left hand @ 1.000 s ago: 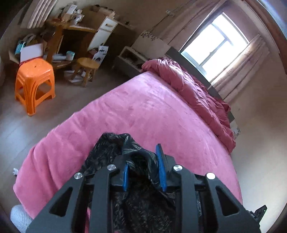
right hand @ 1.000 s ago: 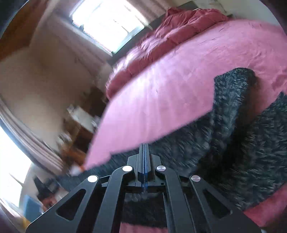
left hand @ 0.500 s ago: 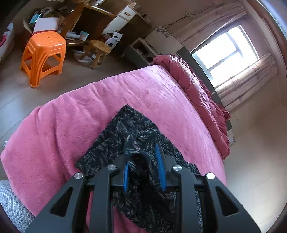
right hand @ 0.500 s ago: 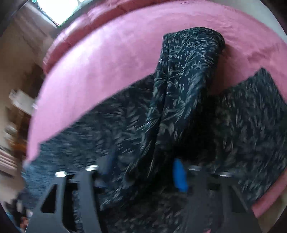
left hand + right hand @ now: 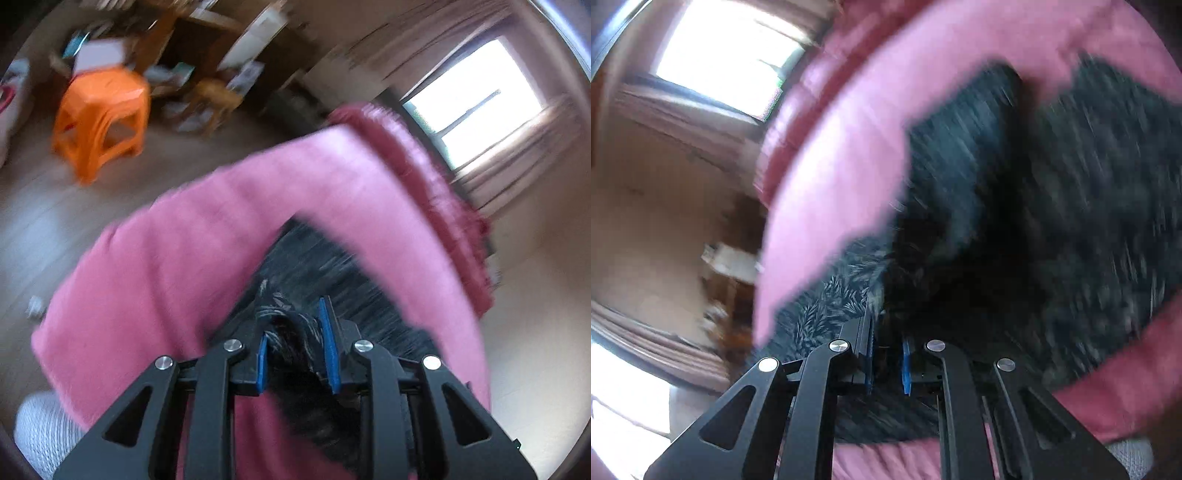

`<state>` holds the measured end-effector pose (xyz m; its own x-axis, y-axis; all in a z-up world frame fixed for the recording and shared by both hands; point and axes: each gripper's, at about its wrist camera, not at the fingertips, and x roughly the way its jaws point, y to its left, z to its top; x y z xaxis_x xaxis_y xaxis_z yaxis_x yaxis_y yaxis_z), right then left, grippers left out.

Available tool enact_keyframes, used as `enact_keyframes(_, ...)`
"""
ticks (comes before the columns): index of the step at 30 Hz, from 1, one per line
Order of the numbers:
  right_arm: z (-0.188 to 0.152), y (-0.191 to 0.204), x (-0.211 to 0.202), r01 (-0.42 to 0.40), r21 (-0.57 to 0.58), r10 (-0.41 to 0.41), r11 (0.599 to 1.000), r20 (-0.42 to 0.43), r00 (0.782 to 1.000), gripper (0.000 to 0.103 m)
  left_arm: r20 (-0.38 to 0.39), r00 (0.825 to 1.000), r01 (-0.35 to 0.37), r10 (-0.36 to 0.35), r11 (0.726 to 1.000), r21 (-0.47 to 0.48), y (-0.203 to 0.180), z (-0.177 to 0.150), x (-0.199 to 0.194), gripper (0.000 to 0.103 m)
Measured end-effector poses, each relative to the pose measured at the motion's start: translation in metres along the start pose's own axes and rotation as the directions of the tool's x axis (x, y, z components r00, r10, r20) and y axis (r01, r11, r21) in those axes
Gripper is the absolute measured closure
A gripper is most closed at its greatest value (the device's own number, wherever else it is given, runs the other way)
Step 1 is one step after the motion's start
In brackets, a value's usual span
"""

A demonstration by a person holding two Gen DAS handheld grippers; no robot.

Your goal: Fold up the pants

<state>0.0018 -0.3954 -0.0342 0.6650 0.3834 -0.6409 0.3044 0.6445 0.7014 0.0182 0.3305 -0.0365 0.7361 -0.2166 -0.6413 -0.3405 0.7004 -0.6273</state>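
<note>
On the pink bed (image 5: 155, 280), left claw (image 5: 297, 347) pinches a bunch of pants (image 5: 325, 273); right claw (image 5: 886, 354) nearly closed, prob. gripping fabric too. Thin, floppy cloth; grab hems/waistband.

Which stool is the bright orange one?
The orange plastic stool, at far left on the floor in the left wrist view. The smaller brown wooden stool stands to its right, nearer the bed.
</note>
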Motion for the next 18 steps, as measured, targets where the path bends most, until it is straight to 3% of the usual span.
enact_keyframes(2, -0.007, -0.005, 0.013, 0.078, -0.004, -0.078, 0.997, -0.054, 0.995, 0.093, -0.030, 0.999, -0.024, 0.023, 0.999, -0.025, 0.009, -0.008, 0.007, 0.080)
enact_keyframes(5, -0.004, 0.001, 0.019, 0.125, -0.030, -0.127, 0.992, -0.079, 0.989, 0.093, 0.000, 0.996, -0.087, 0.087, 0.993, 0.075, -0.005, -0.011, 0.004, 0.080)
enact_keyframes(10, -0.004, 0.027, 0.024, 0.179, -0.089, -0.188, 0.980, -0.103, 0.977, 0.093, 0.016, 0.994, -0.111, 0.110, 0.988, 0.103, -0.010, -0.007, -0.009, 0.078)
enact_keyframes(12, -0.007, 0.021, 0.022, 0.197, -0.105, -0.210, 0.975, -0.138, 0.968, 0.093, 0.016, 0.986, -0.168, 0.168, 0.979, 0.114, -0.013, -0.009, -0.009, 0.065)
enact_keyframes(14, -0.010, 0.028, 0.012, 0.203, -0.131, -0.220, 0.970, -0.135, 0.966, 0.082, 0.059, 0.969, -0.245, 0.240, 0.962, 0.118, -0.014, -0.010, -0.016, 0.061)
enact_keyframes(16, -0.012, 0.038, -0.004, 0.256, -0.170, -0.270, 0.951, -0.063, 0.961, 0.054, 0.137, 0.944, -0.311, 0.299, 0.947, 0.082, -0.011, -0.008, -0.031, 0.048)
enact_keyframes(18, -0.010, 0.049, -0.024, 0.324, -0.191, -0.322, 0.927, 0.045, 0.946, 0.053, 0.228, 0.917, -0.343, 0.329, 0.939, 0.025, -0.013, -0.007, -0.048, 0.042)
